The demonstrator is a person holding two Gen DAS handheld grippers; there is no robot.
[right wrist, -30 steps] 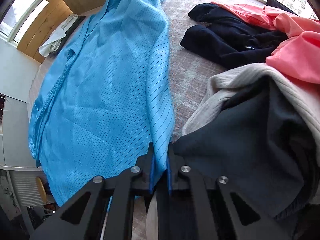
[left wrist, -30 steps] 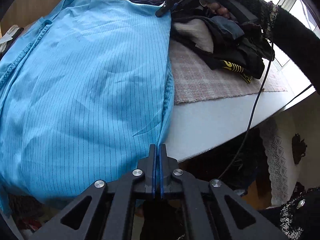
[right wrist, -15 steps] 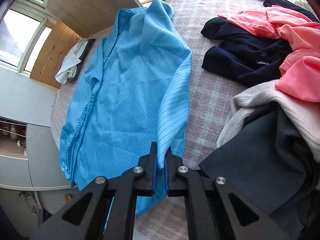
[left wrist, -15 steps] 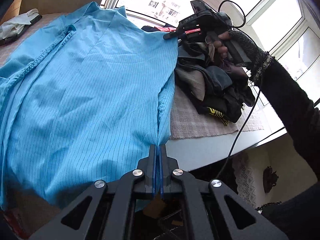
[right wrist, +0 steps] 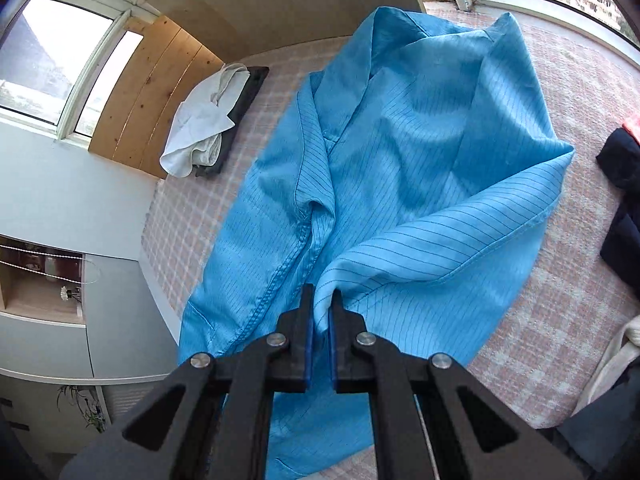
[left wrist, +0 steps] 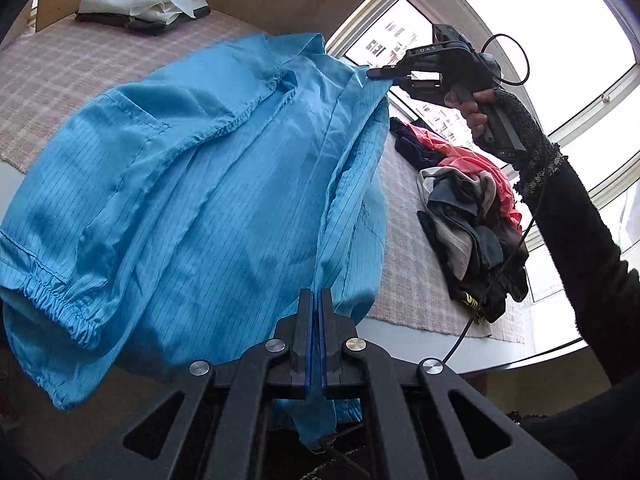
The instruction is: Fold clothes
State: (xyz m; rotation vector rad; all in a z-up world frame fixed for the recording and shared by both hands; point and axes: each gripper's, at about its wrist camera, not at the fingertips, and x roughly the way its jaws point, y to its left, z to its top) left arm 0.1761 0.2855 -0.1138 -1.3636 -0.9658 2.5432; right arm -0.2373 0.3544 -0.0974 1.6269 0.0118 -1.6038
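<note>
Item: blue striped garment [left wrist: 192, 208], lifted off the checked counter [left wrist: 60, 68], filling the left and centre of the left wrist view. Left tongs [left wrist: 314, 320] clenched on its edge; right tongs [right wrist: 320, 320] clenched on another edge. Risks: thin slippery fabric sliding free of either pinch; hanging cuff [left wrist: 52, 300] at lower left catching the counter edge; fold landing skewed toward the clothes pile [left wrist: 472, 220] at right.

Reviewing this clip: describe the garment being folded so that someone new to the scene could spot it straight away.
Start from the checked pink cloth covering the table. Across its middle lies a large bright blue garment, its edge pinched by the left gripper and the right gripper. Its shiny fabric with thin dark pinstripes sets it apart from the white folded cloth and the heap of dark and pink clothes.
</note>
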